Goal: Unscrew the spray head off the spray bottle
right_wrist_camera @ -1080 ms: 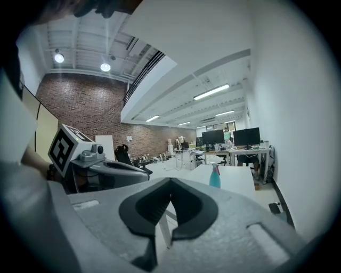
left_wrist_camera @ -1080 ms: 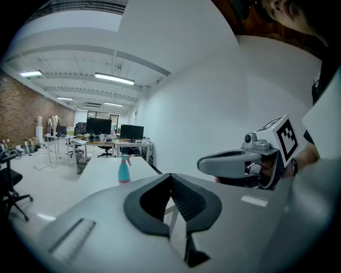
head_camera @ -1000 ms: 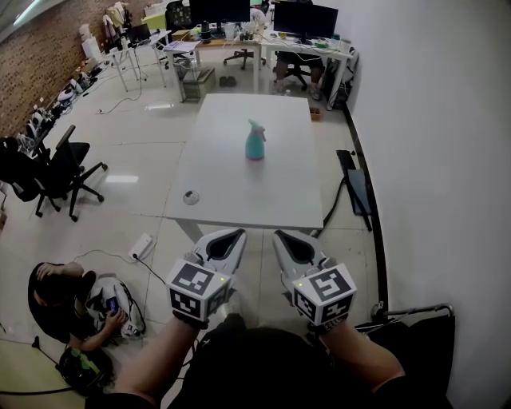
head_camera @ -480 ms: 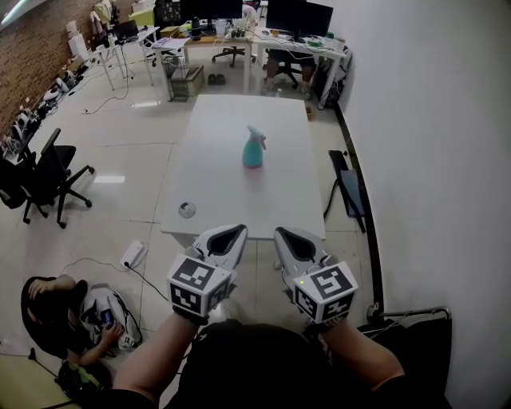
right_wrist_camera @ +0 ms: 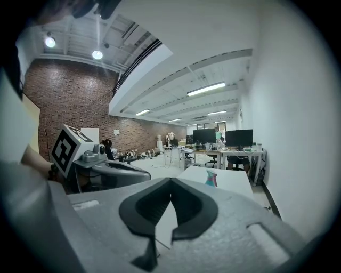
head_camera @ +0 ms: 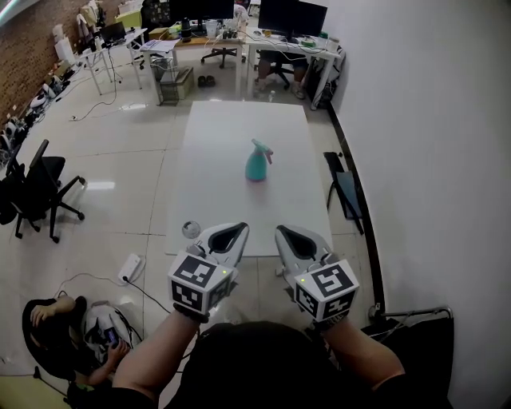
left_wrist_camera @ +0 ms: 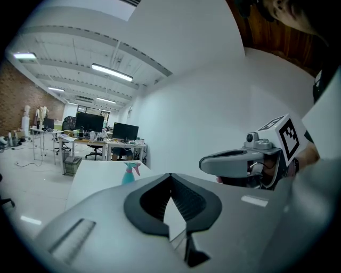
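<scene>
A teal spray bottle with a pink-trimmed spray head stands upright near the middle of a long white table. It also shows small and far off as the bottle in the left gripper view and the bottle in the right gripper view. My left gripper and right gripper hang side by side over the table's near edge, well short of the bottle. Both are shut with nothing between their jaws.
A small round object lies at the table's near left corner. A white wall runs along the right. Office chairs, desks with monitors and a person crouched on the floor surround the table.
The view has moved forward toward the table. The near edge now lies under the gripper tips, and the bottle appears closer. Both grippers stay shut and side by side.
</scene>
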The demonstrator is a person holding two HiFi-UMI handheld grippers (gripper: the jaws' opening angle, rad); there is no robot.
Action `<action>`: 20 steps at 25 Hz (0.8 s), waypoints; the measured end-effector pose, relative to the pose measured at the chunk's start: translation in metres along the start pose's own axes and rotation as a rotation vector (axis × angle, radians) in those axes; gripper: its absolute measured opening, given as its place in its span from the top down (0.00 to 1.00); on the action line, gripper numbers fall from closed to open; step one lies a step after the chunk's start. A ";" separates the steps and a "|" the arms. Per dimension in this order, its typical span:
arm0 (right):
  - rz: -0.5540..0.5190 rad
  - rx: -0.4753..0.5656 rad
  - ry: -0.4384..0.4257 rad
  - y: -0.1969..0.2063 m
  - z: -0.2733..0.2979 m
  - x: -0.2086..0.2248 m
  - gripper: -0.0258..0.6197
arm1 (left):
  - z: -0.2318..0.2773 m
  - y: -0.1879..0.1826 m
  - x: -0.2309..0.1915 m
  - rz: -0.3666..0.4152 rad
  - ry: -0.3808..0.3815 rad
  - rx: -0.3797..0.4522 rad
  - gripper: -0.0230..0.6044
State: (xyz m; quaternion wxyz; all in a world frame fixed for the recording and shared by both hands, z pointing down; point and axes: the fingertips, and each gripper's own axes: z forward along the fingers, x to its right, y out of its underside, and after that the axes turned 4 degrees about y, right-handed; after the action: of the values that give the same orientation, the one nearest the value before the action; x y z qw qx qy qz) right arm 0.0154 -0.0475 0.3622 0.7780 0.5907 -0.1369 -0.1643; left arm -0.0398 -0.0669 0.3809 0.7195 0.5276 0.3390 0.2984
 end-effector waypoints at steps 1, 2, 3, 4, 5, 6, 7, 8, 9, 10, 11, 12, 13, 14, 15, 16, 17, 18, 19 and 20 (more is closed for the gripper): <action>0.000 -0.003 0.003 -0.001 0.004 -0.001 0.97 | 0.000 -0.001 -0.004 -0.002 0.004 -0.001 0.94; 0.002 -0.010 0.006 -0.001 0.009 -0.002 0.97 | 0.000 -0.001 -0.009 -0.004 0.007 -0.001 0.94; 0.005 -0.017 0.007 -0.001 0.013 -0.002 0.97 | 0.000 -0.002 -0.014 -0.006 0.009 -0.001 0.94; 0.007 -0.023 0.008 -0.001 0.017 -0.003 0.97 | 0.000 -0.003 -0.019 -0.007 0.009 0.000 0.94; 0.008 -0.029 0.009 -0.002 0.021 -0.004 0.97 | -0.001 -0.004 -0.023 -0.008 0.010 0.001 0.94; 0.008 -0.035 0.009 -0.002 0.024 -0.005 0.97 | -0.001 -0.005 -0.027 -0.010 0.009 0.003 0.94; 0.006 -0.040 0.009 -0.003 0.027 -0.006 0.97 | -0.001 -0.006 -0.031 -0.012 0.008 0.005 0.94; 0.002 -0.041 0.008 -0.004 0.031 -0.006 0.97 | -0.001 -0.007 -0.034 -0.014 0.006 0.007 0.94; -0.004 -0.038 0.006 -0.006 0.034 -0.007 0.97 | -0.001 -0.007 -0.038 -0.016 0.004 0.009 0.94; -0.009 -0.036 0.004 -0.008 0.037 -0.007 0.97 | 0.000 -0.007 -0.041 -0.019 0.002 0.009 0.94; -0.010 -0.035 0.002 -0.009 0.040 -0.006 0.97 | 0.001 -0.007 -0.044 -0.022 0.000 0.008 0.94; -0.010 -0.035 0.000 -0.010 0.043 -0.006 0.97 | 0.002 -0.006 -0.047 -0.024 -0.003 0.006 0.94; -0.011 -0.035 -0.002 -0.011 0.046 -0.005 0.97 | 0.003 -0.006 -0.050 -0.026 -0.006 0.004 0.94; -0.012 -0.035 -0.005 -0.011 0.048 -0.003 0.97 | 0.005 -0.005 -0.052 -0.028 -0.010 0.003 0.94; -0.011 -0.037 -0.009 -0.010 0.051 -0.002 0.97 | 0.007 -0.005 -0.054 -0.031 -0.014 0.001 0.94; -0.008 -0.041 -0.012 -0.009 0.053 0.001 0.97 | 0.009 -0.005 -0.056 -0.035 -0.018 -0.002 0.94; -0.004 -0.045 -0.016 -0.008 0.055 0.003 0.97 | 0.012 -0.004 -0.057 -0.041 -0.020 -0.006 0.94; -0.002 -0.047 -0.021 -0.008 0.057 0.006 0.97 | 0.015 -0.004 -0.057 -0.045 -0.024 -0.011 0.94; 0.001 -0.048 -0.026 -0.008 0.059 0.010 0.97 | 0.018 -0.003 -0.058 -0.047 -0.030 -0.016 0.94; 0.004 -0.048 -0.032 -0.007 0.062 0.014 0.97 | 0.022 -0.002 -0.059 -0.048 -0.036 -0.021 0.94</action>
State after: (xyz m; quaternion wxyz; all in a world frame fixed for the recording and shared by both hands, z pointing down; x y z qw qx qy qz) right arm 0.0024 -0.1096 0.3719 0.7901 0.5688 -0.1465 -0.1753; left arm -0.0569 -0.1264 0.3937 0.7381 0.5168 0.3354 0.2749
